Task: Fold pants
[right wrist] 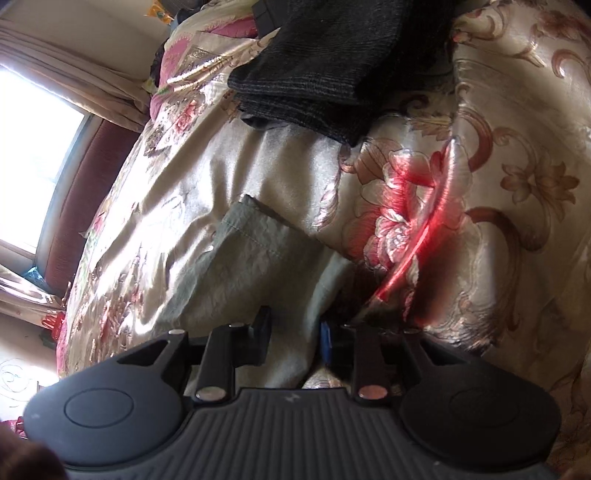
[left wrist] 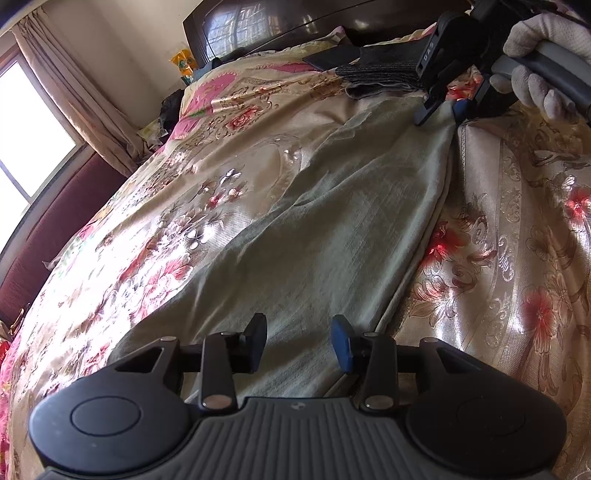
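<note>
With both claws parted, the pale green cotton pants [left wrist: 332,206] lie flat on the floral bed between left claw [left wrist: 299,343] and right claw [right wrist: 293,339], awaiting a fresh grip

I see a bed under a glossy floral bedspread [left wrist: 155,206], its dark wooden headboard [left wrist: 280,26] against a cream wall [left wrist: 122,33]. Bright daylight pours through the window [left wrist: 26,125], beige curtains [left wrist: 74,92] hanging beside it.
</note>
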A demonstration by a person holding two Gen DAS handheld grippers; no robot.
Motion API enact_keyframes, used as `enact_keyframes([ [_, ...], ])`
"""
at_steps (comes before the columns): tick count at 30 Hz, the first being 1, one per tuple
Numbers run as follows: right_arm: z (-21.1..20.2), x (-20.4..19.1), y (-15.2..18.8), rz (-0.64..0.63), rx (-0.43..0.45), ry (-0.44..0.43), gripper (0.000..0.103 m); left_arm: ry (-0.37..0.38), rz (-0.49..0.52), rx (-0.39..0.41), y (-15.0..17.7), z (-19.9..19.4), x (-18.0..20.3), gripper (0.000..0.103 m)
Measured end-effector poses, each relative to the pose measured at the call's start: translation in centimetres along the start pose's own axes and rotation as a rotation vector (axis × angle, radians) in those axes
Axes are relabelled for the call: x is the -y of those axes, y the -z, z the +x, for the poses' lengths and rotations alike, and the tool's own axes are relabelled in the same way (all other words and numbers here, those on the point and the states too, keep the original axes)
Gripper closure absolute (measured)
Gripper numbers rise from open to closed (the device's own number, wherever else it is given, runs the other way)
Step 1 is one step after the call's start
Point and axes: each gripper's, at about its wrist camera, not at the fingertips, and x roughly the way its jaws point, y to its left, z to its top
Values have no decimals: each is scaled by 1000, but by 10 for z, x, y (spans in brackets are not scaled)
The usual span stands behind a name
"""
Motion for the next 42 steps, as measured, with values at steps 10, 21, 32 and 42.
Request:
enact_keyframes([
  [10, 9, -2, -3, -14, 23, -85, 87, 6, 3, -13, -4, 6, -1, 49],
  [21, -4, -1, -3, -58, 29, -80, 94, 3, 32, -16, -6, 9, 2, 49],
  [32, -25, 11, 7, -72, 56, 7, 89, 1, 33, -14, -4, 7, 3, 49],
  [42, 5, -49, 40, -369, 95, 30, 86, -14, 65, -33, -8, 9, 9, 49],
])
